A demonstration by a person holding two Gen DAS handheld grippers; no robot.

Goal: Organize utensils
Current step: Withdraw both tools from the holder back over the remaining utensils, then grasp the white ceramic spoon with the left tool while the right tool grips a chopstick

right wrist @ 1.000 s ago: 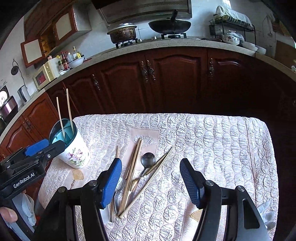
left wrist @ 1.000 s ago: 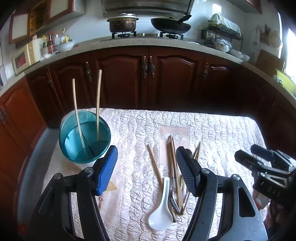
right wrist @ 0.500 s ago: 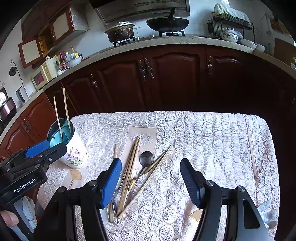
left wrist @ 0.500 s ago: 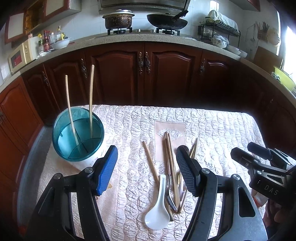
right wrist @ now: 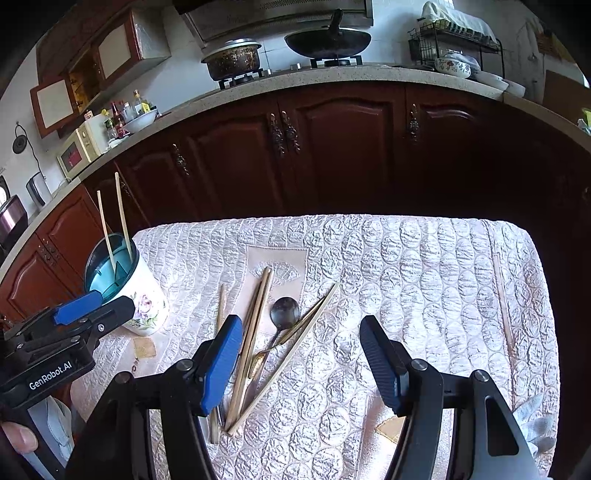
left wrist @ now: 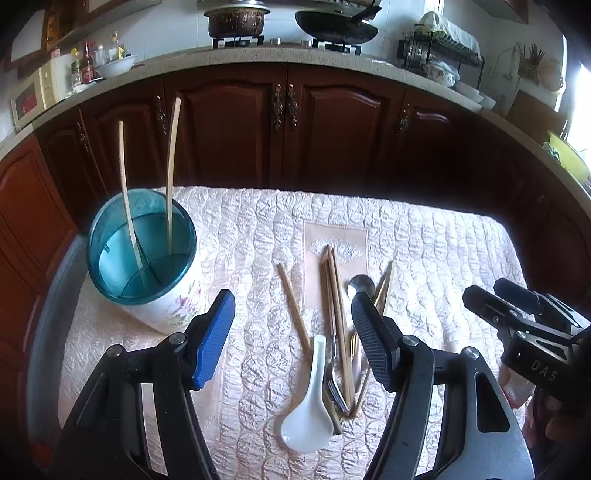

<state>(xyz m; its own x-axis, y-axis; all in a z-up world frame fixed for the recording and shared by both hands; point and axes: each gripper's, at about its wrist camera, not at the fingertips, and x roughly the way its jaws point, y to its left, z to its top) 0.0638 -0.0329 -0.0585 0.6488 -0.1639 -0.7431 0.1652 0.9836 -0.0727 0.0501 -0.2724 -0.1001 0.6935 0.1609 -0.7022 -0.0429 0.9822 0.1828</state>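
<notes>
A floral utensil holder with a teal insert (left wrist: 142, 254) stands at the table's left and holds two chopsticks (left wrist: 170, 177); it also shows in the right wrist view (right wrist: 122, 284). A pile of utensils lies mid-table: several chopsticks (left wrist: 334, 306), a white ceramic spoon (left wrist: 310, 410), a fork (left wrist: 334, 384) and a metal spoon (left wrist: 361, 284), also in the right wrist view (right wrist: 283, 314). My left gripper (left wrist: 293, 339) is open and empty above the pile. My right gripper (right wrist: 301, 362) is open and empty, just right of the pile.
The table wears a quilted white cloth (right wrist: 406, 280). Dark wooden cabinets (left wrist: 288, 122) and a counter with a pot (left wrist: 236, 18) and a wok (left wrist: 336, 22) stand behind. A dish rack (right wrist: 454, 48) is at the back right.
Both grippers have drawn slightly closer and lower over the table. Both stay open and empty. The utensils and holder have not moved.
</notes>
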